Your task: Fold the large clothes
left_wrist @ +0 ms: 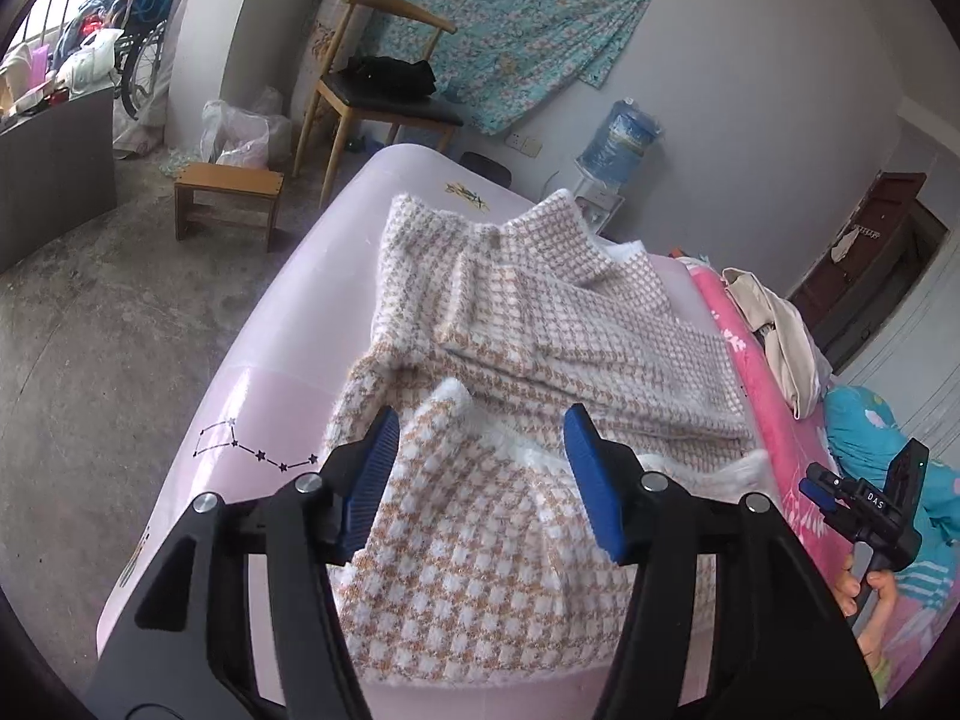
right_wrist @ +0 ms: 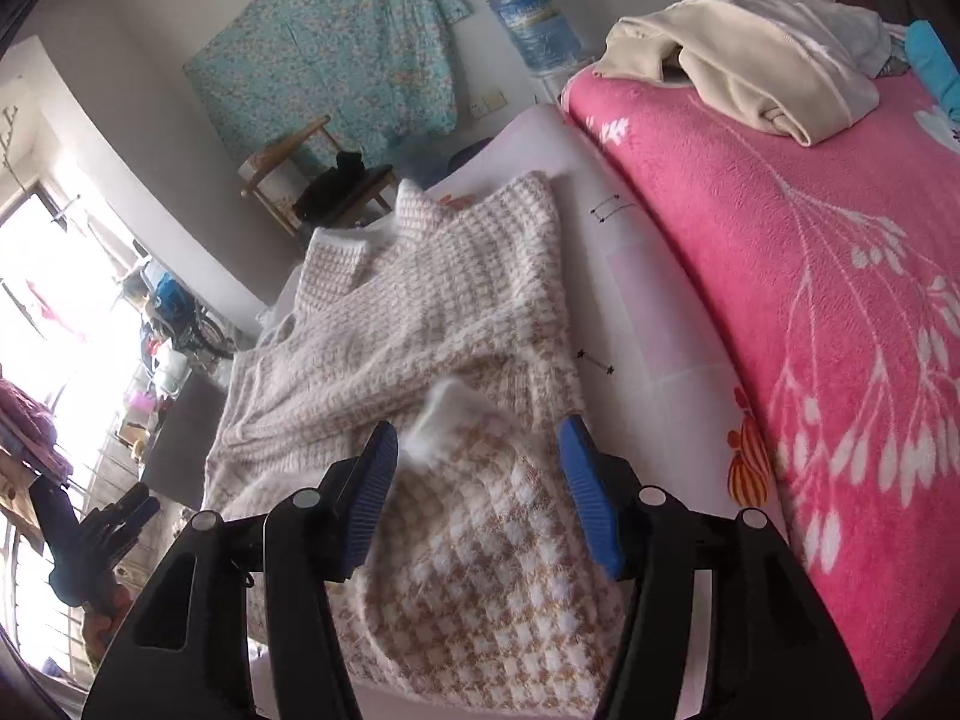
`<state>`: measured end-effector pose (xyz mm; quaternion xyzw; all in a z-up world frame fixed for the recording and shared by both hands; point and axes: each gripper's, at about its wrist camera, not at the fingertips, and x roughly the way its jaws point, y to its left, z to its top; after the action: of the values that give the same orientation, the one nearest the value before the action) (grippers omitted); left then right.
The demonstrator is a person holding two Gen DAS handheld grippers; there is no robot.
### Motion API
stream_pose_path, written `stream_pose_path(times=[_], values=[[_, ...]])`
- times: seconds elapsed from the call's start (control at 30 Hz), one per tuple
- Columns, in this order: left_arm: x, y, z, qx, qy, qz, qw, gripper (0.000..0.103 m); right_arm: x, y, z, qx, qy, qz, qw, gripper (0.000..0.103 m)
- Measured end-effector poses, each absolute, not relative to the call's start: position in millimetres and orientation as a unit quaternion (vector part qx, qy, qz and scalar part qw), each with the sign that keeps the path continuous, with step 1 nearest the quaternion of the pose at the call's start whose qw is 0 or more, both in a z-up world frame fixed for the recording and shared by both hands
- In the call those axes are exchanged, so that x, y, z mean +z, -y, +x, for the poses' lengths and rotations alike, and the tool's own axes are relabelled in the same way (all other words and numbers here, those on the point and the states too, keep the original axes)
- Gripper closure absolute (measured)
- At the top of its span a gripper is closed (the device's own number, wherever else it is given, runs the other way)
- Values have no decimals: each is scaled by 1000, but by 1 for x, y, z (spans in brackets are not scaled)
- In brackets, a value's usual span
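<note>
Left wrist view: houndstooth sweater point(left_wrist: 540, 324) partly folded w/ hem flipped up, both claws gaping, empty; more folds left.

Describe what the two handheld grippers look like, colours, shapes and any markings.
Both match. The left gripper and right gripper have black angular arms with triangular cut-outs and round silver pivot pins, ending in blue ribbed pads. Seen from the left wrist view, the right gripper's black body carries a small white "DAS" label. No cables or sleeves show.
</note>
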<state>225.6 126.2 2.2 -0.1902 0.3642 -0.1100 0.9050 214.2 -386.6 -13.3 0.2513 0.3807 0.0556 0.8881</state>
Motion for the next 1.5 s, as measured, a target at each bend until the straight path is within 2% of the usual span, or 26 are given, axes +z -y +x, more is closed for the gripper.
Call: stream_pose_path(times=[0.1, 0.2, 0.33, 0.37, 0.47, 0.53, 0.67, 0.8, 0.97, 1.23, 1.33, 1.47, 1.5], values=[[5, -109, 216, -144, -363, -160, 907, 49, -8, 375, 206, 78, -369, 229, 897, 48], [-1, -75, 203, -195, -377, -110, 899, 49, -10, 327, 197, 140, -389, 146, 899, 49], [-34, -27, 192, -204, -427, -40, 880, 49, -29, 257, 181, 188, -419, 5, 888, 63], [-46, -20, 193, -186, -444, -18, 876, 48, -39, 246, 181, 183, -435, -20, 881, 63], [-65, -25, 195, -174, -458, -41, 871, 47, -67, 236, 183, 156, -469, -52, 868, 63], [-59, -33, 193, -161, -459, -55, 872, 47, -60, 238, 178, 140, -472, -53, 869, 63], [-37, -55, 168, -161, -434, -74, 883, 48, -37, 261, 151, 144, -458, -5, 877, 63], [-40, -84, 141, -169, -443, -126, 872, 48, -30, 303, 124, 116, -462, 61, 877, 45], [-74, -120, 134, -143, -473, -221, 841, 45, -53, 353, 116, 51, -489, 152, 858, 44], [-91, -149, 171, -128, -431, -361, 817, 45, -75, 368, 153, 16, -450, 237, 861, 44], [-93, -148, 180, -102, -419, -384, 817, 51, -79, 371, 167, -6, -418, 266, 868, 44], [-88, -130, 185, -53, -413, -317, 852, 71, -81, 361, 184, -39, -390, 256, 884, 45], [-86, -123, 187, -39, -415, -285, 863, 74, -82, 356, 188, -49, -388, 241, 888, 56]])
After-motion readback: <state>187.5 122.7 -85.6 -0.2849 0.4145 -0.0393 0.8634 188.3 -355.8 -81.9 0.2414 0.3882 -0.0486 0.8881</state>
